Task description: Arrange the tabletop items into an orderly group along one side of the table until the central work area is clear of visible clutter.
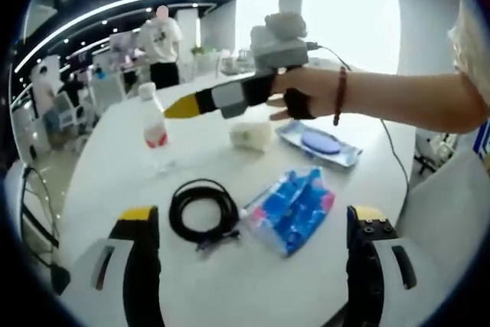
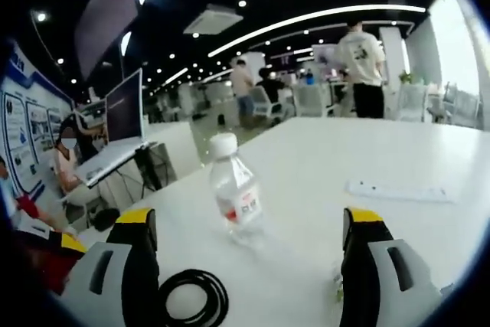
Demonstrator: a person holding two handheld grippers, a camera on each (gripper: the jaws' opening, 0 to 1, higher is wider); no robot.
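The white surface point(image 1: 253, 281) fills the middle and lower part of both views, and its centre is cluttered.

Largest is the flat tray point(image 1: 318, 143) with a bluish disc on it, right of centre in the left gripper view; it looks light and stiff, best taken by an edge. Below it, centre-right, lies the blue printed packet point(image 1: 295, 208), soft, crinkly and probably slippery; a pinch on a sealed end should hold.

The water bottle point(image 2: 236, 195) stands upright at centre frame in the right gripper view, between and beyond the jaws of the right hand-held gripper point(image 2: 249, 266), which stand wide apart and empty. It looks light and smooth, likely to tip, so grasp the body low.

The coiled black cable point(image 1: 203, 212) lies lower centre, floppy; take several loops together. The small pale block point(image 1: 251, 135) sits just left of the tray.

The left hand-held gripper point(image 1: 249, 266) is also spread wide and empty, with cable and packet just beyond its jaws.
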